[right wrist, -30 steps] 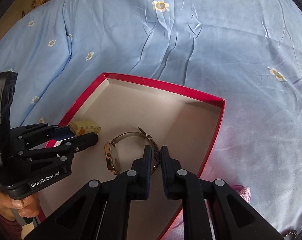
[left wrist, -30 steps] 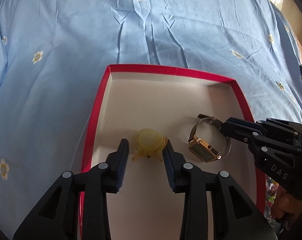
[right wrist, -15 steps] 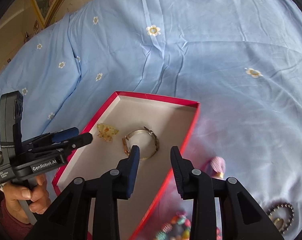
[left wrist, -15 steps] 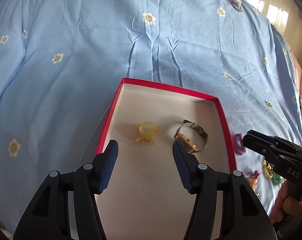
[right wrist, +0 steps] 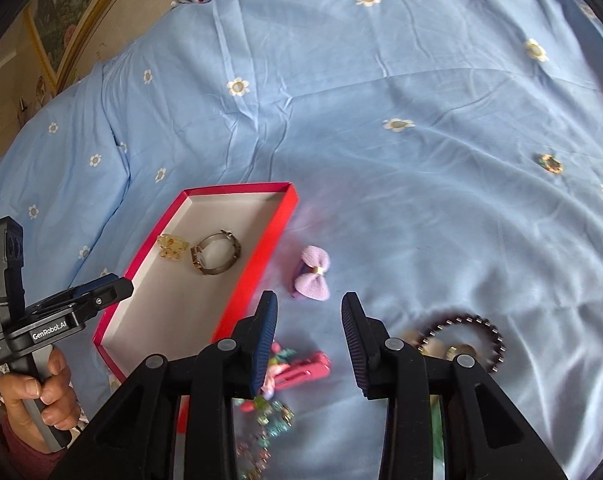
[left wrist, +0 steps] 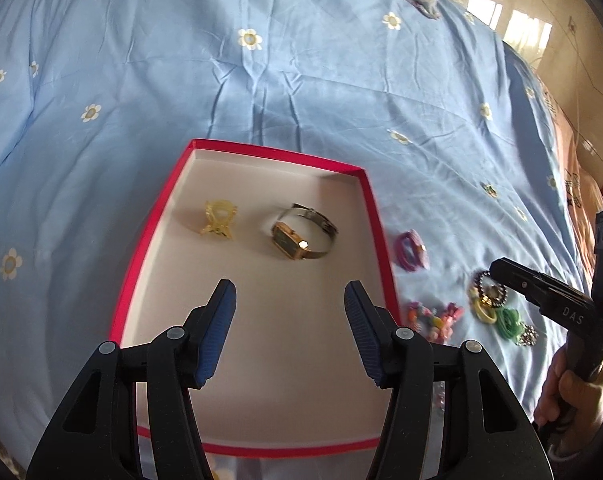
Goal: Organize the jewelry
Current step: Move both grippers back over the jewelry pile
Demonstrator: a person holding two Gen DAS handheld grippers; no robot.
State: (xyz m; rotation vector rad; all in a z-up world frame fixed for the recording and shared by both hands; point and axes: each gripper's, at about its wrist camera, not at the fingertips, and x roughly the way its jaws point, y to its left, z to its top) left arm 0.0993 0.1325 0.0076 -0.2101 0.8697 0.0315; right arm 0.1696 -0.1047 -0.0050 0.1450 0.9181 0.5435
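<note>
Jaws wide apart on the left gripper point(left wrist: 289, 320), nothing between them, poised above the near half of the red box point(left wrist: 375, 216), and beyond its tips lie two pieces side by side on the pale floor of the box. Off the left tip sits the yellow hair claw point(left wrist: 218, 219); ahead of the gap and a touch toward the right tip, the gold watch point(left wrist: 301, 236) rests on its side, band looped behind the dark face. They are near each other but apart.

Over to the right gripper point(right wrist: 309, 322), spread as well and gripping nothing, hanging over the blue flowered bedsheet point(right wrist: 401, 92) just outside the box wall. Straight ahead of the opening lies a lilac bow clip point(right wrist: 312, 274) on the sheet. Under the left finger point(right wrist: 266, 336) there's a pink clip point(right wrist: 301, 368) amid a blurred tangle of colourful trinkets. Past the right finger curls a dark beaded bracelet point(right wrist: 467, 330).

From the left wrist view, that pile lies beyond the box's right wall: purple hair ties point(left wrist: 411, 250), then green and yellow rings point(left wrist: 497, 314) under the other gripper's nose.
</note>
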